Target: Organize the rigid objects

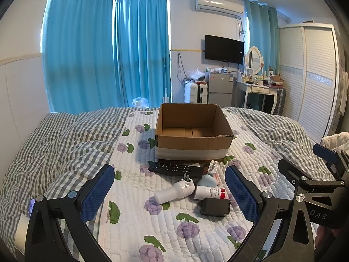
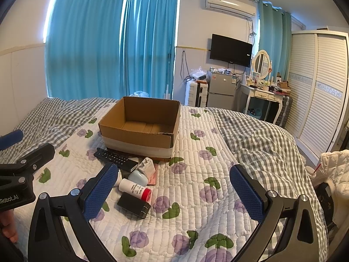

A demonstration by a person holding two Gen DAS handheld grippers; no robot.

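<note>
Left wrist view: both tools, left tool (image 1: 169, 193) and right tool (image 2: 174, 193), gape empty; the remote (image 1: 175, 169) at frame centre suits a crosswise grasp into the box (image 1: 193, 144).

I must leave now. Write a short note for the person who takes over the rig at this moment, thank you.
Left gripper: open, empty. Right gripper: open, empty.
Cardboard box stands on the bed, nothing visible inside.
In front of it, in one cluster: black remote, white plug device, white tube with red cap, black adapter, pale blue item, small white charger.
Done: nothing yet. Left: every item.
</note>
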